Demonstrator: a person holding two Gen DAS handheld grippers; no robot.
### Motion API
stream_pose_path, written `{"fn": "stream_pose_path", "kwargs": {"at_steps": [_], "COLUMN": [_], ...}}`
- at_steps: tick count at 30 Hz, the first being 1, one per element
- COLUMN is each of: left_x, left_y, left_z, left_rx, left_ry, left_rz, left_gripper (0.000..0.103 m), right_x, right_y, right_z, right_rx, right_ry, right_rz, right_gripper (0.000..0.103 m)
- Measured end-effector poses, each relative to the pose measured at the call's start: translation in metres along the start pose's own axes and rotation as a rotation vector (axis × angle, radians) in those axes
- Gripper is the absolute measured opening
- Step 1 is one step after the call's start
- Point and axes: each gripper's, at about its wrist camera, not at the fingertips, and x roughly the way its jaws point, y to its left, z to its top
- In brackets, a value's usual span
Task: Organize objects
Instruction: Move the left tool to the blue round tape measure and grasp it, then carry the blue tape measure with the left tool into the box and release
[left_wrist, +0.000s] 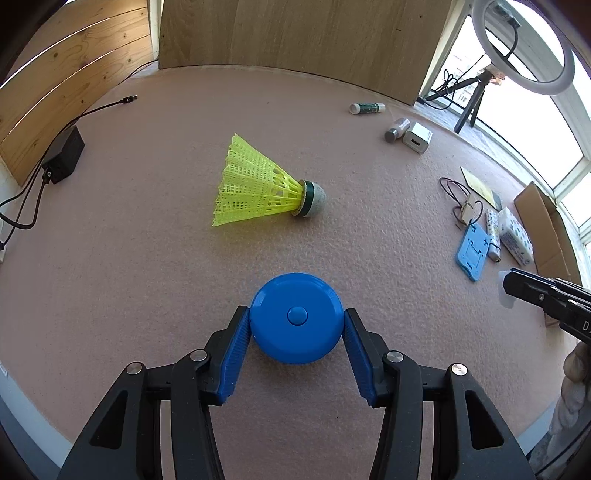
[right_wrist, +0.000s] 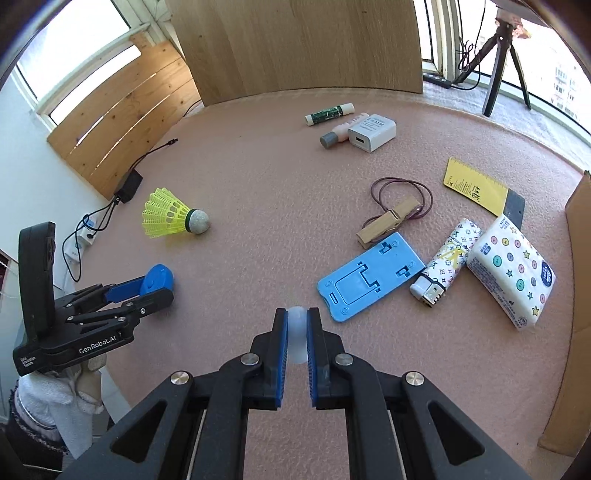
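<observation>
Fingers of my left gripper pinch the blue round tape measure by its sides, low at six o'clock on the pink mat, with the yellow shuttlecock lying beyond it at twelve. My right gripper is pressed onto a small translucent white piece; what it is I cannot tell. Sorting seems mid-way. Next, I judge, each needs carrying toward the blue phone stand group at two o'clock.
</observation>
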Motion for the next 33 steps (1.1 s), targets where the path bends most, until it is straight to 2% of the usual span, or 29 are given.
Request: {"fn": "stream_pose_path", "kwargs": {"at_steps": [4, 9, 23, 33], "left_x": [-0.010, -0.018, -0.029, -0.030], "left_y": [-0.015, -0.053, -0.202, -0.313], "left_z": [0.003, 0.012, 0.033, 0.045], "left_rx": [0.022, 0.088, 0.336, 0.485], "left_ry": [-0.012, -0.027, -0.024, -0.033], "left_rz": [-0.028, -0.084, -0.244, -0.341], "left_gripper": [0.054, 0.054, 0.054, 0.054], "right_x": [-0.024, -0.055, -0.151, -0.188], "right_y": [-0.015, -0.040, -0.129, -0.190], "right_z": [-0.010, -0.022, -0.061, -0.072], "right_rx": [0.044, 0.101, 0.287, 0.365], "right_ry": [-0.042, -0.085, -0.237, -0.314], "right_rz": [-0.017, -0.045, -0.172, -0.252], "right_gripper": [0.009, 0.009, 0.009, 0.009]}}
